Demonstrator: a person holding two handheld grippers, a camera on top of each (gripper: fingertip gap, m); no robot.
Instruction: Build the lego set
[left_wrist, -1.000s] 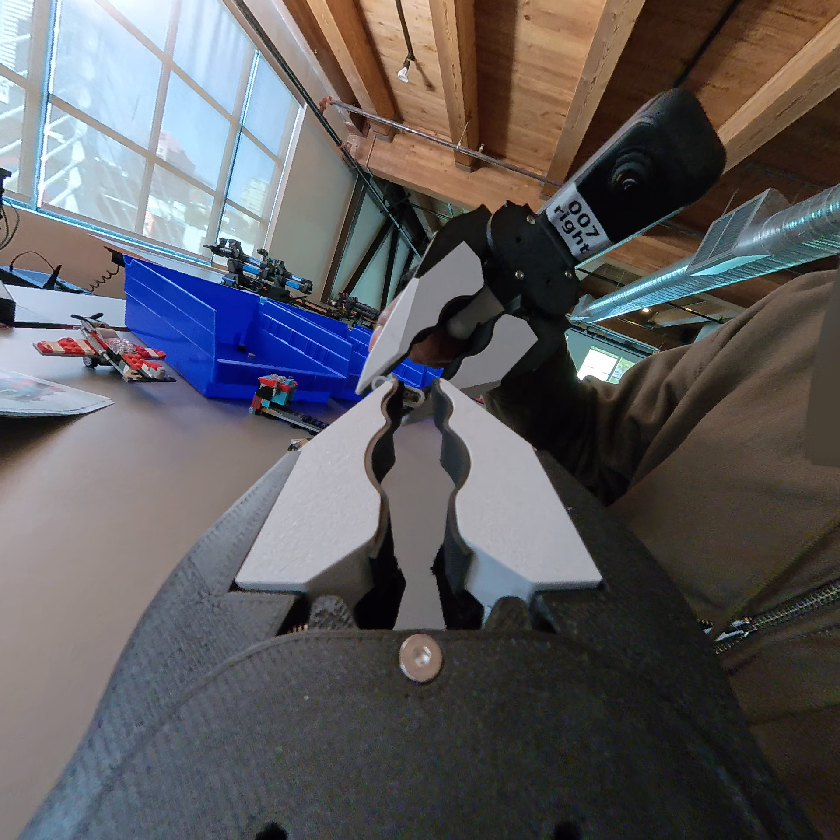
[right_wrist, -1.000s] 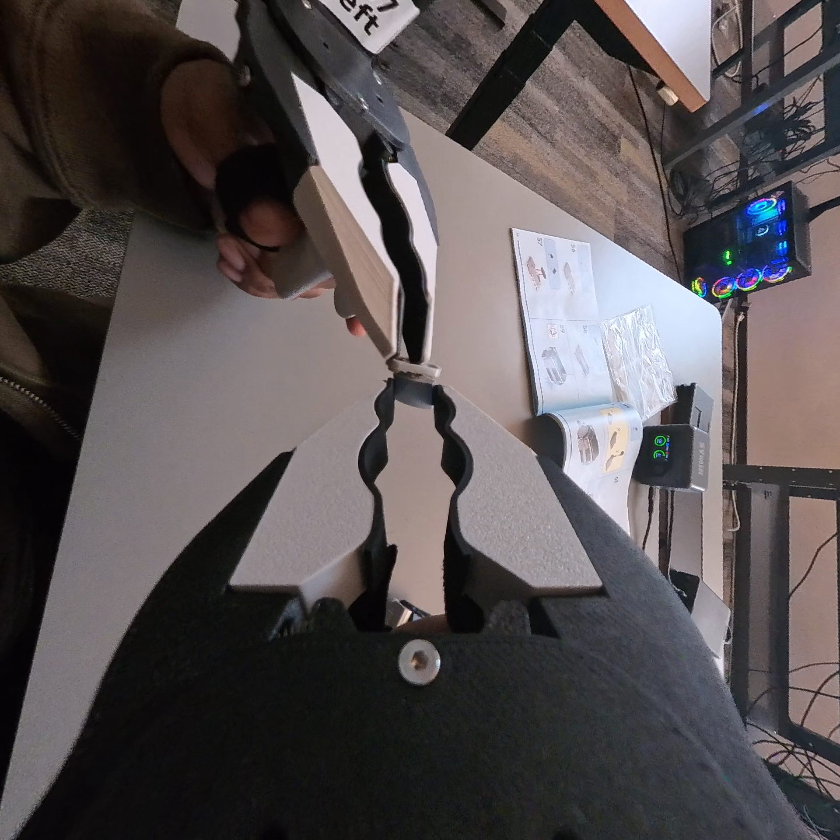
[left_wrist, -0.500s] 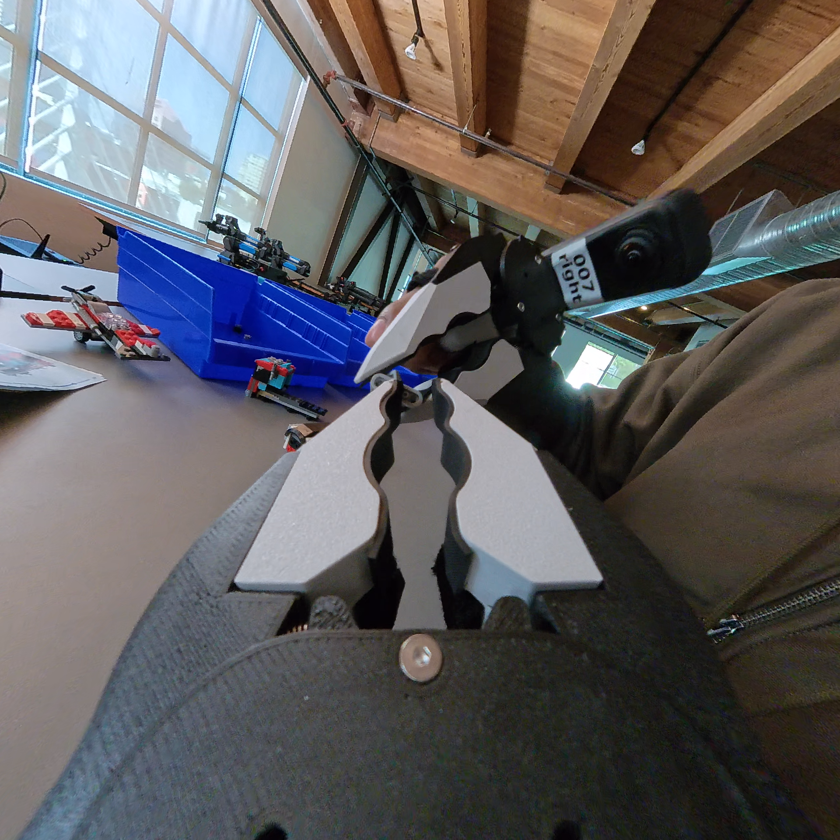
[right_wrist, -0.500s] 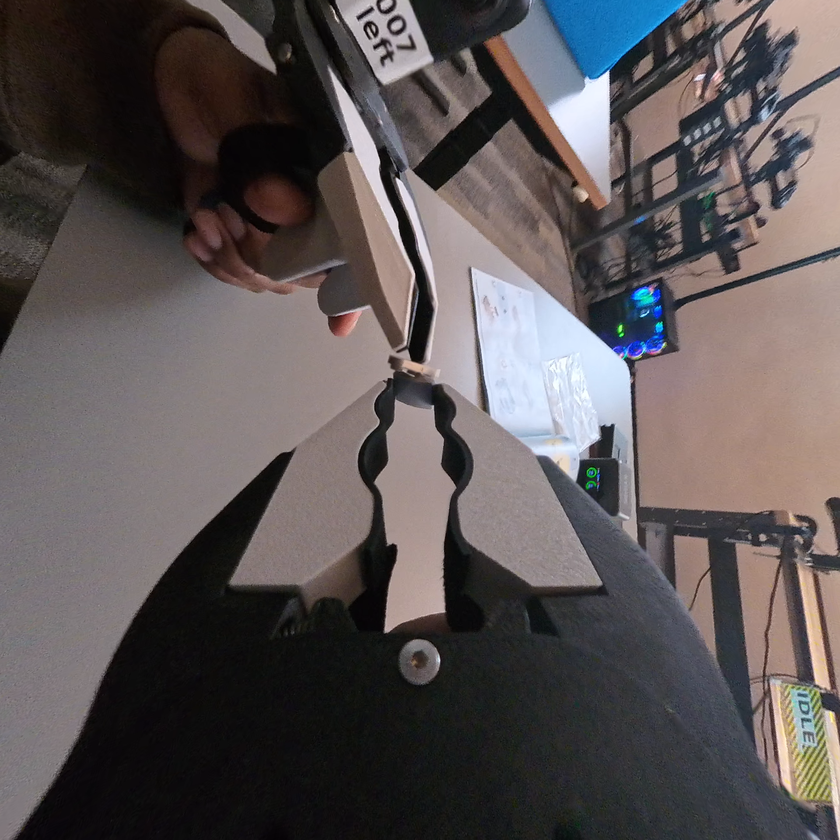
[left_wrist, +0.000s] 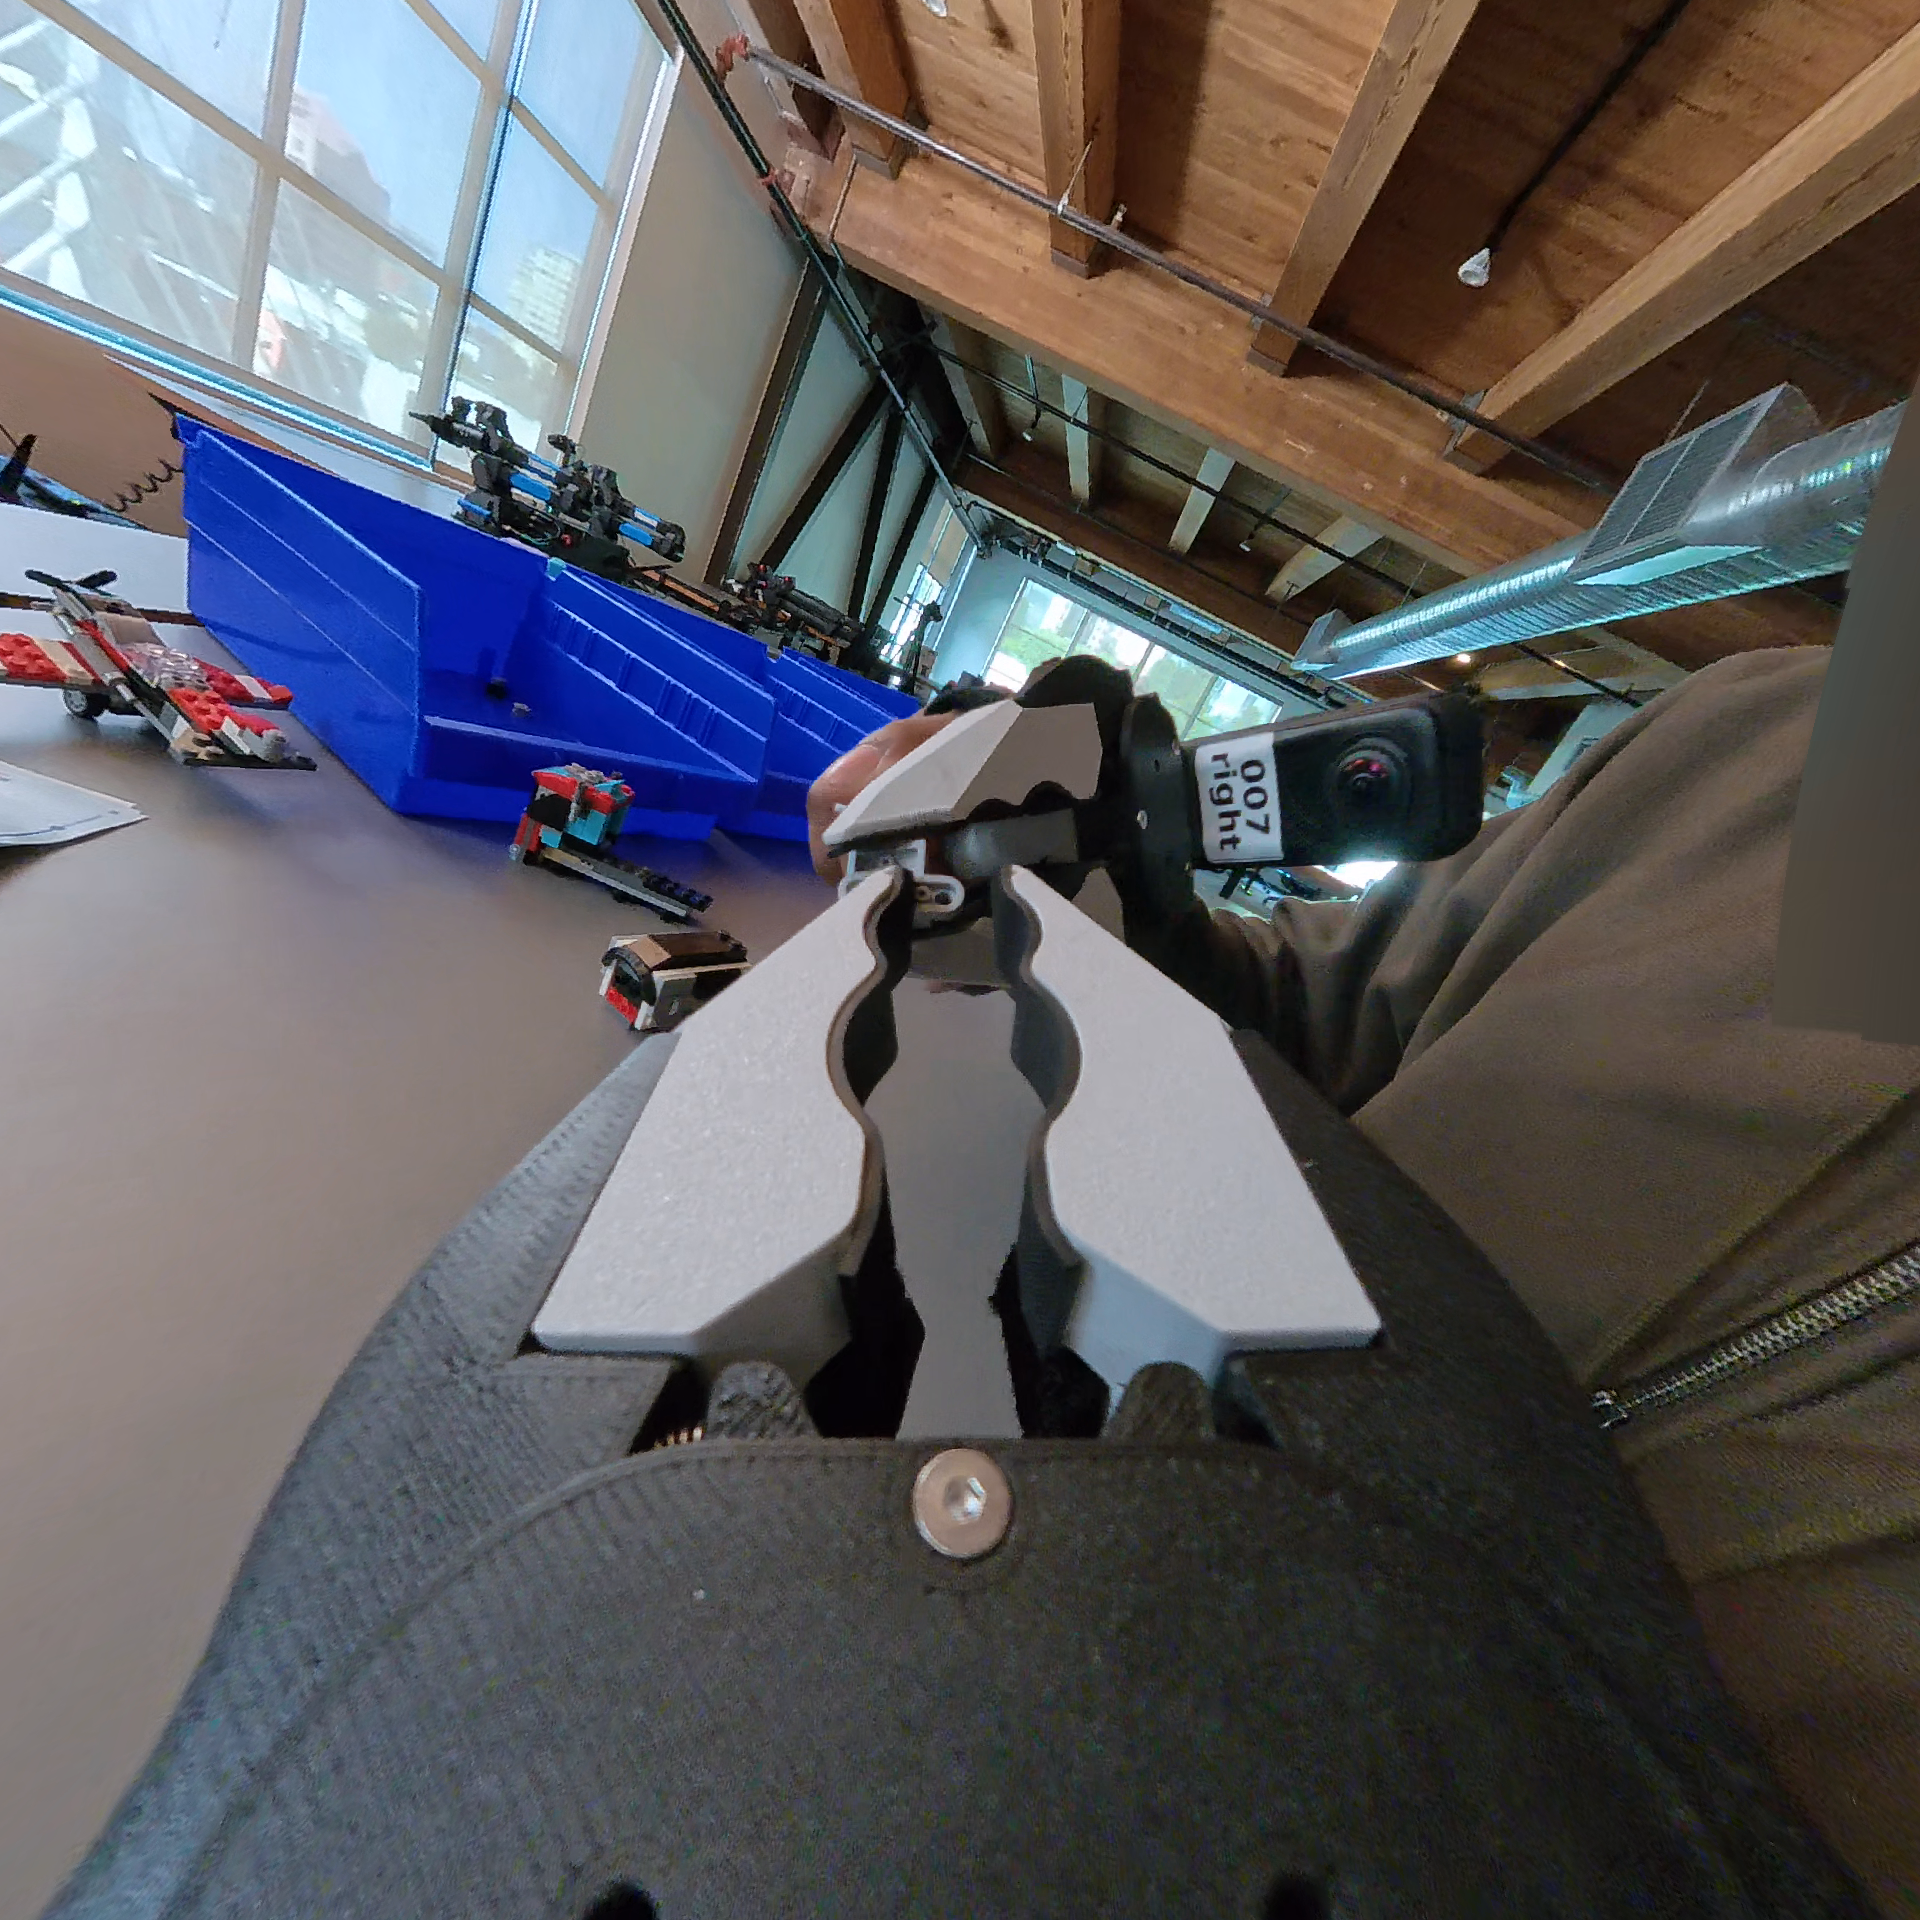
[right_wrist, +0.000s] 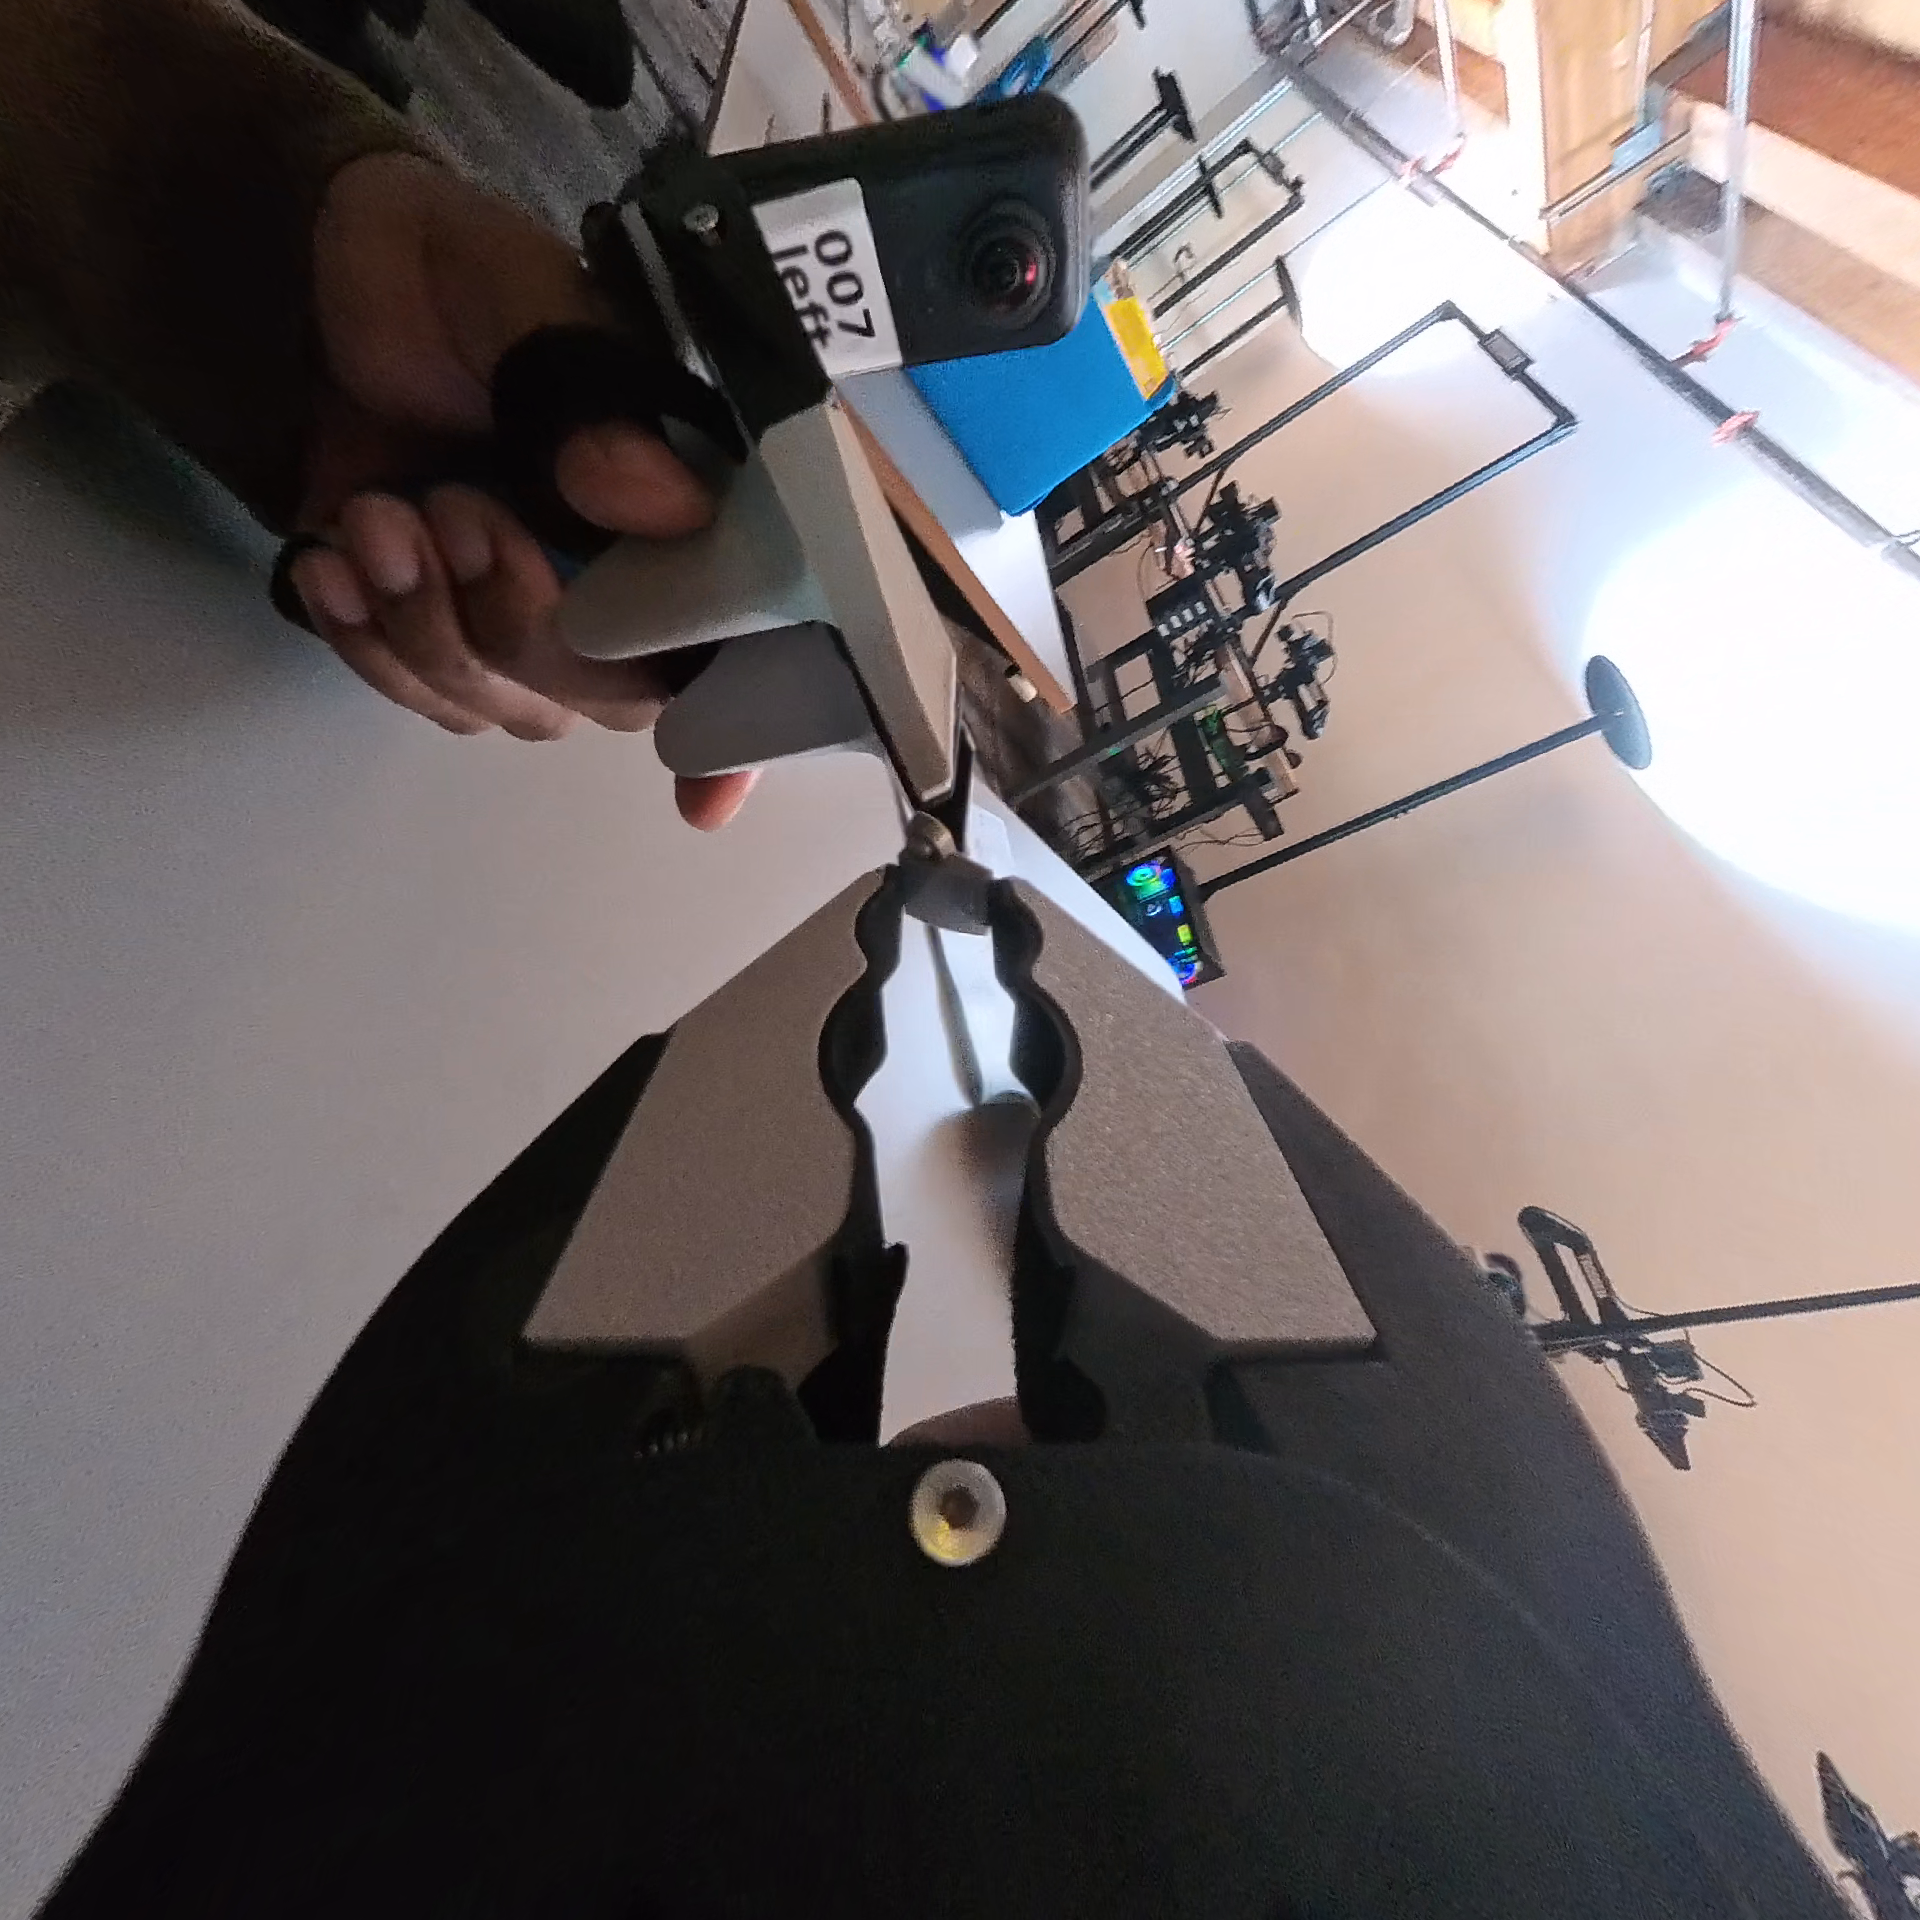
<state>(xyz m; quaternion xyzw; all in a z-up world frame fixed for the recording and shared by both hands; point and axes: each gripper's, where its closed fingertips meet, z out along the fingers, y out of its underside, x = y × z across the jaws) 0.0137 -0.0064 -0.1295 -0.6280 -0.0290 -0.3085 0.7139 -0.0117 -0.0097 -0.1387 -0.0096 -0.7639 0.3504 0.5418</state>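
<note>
Left wrist view shows the left hand-held gripper (left_wrist: 940, 883) clamped on a small white brick piece (left_wrist: 928, 896) above the counter (left_wrist: 312, 1039), tip to tip with the right hand-held gripper (left_wrist: 883, 842), itself gripping a small grey piece (right_wrist: 940, 891).

Two tongs (left_wrist: 940, 883) (right_wrist: 940, 883), three brick models (left_wrist: 156, 675) (left_wrist: 592, 831) (left_wrist: 670, 961), two blue bins (left_wrist: 468, 644) (left_wrist: 831, 696).

My two handheld grippers have textured black printed bodies (left_wrist: 935, 1662), a silver screw (left_wrist: 961, 1503) and pale grey wavy-edged fingers (left_wrist: 727, 1143). Each carries a black camera (right_wrist: 977, 239) with a white label. I wear an olive-brown zipped jacket (left_wrist: 1610, 1143).
</note>
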